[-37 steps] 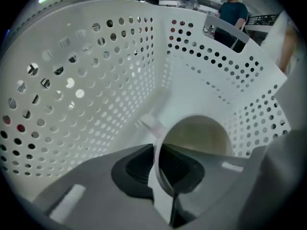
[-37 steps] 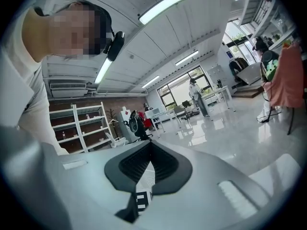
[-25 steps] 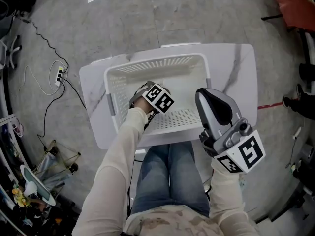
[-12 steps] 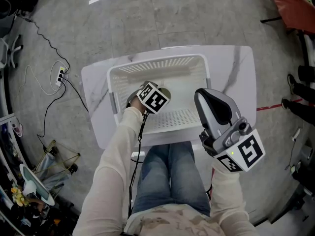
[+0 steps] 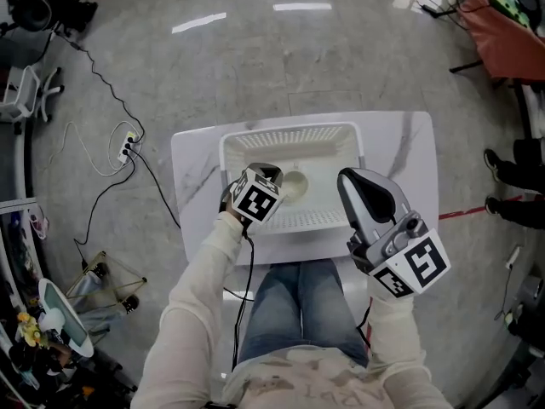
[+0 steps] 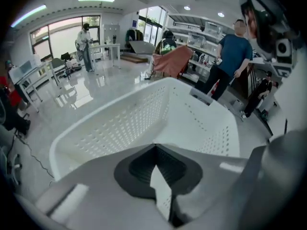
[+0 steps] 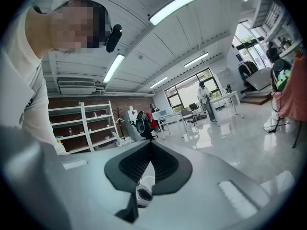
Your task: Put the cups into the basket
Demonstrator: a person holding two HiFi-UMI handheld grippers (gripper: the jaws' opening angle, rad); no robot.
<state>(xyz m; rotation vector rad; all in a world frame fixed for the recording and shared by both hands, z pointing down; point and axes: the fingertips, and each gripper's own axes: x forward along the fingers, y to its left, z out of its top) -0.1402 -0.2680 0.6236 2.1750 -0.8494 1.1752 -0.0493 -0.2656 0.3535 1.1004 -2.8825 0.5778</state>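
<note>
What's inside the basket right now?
One pale cup on the basket floor, beside the left tool. The floor under that tool is covered, so anything there can't be seen.

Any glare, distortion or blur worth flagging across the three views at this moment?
Head view: strong fisheye bending, ceiling lights glare as streaks on the floor, basket is sharp. Left gripper view: dark vignette corners, washed-out windows, left tongs soft up close. Right gripper view: blown-out tube lights, a mosaic patch at upper left.
</note>
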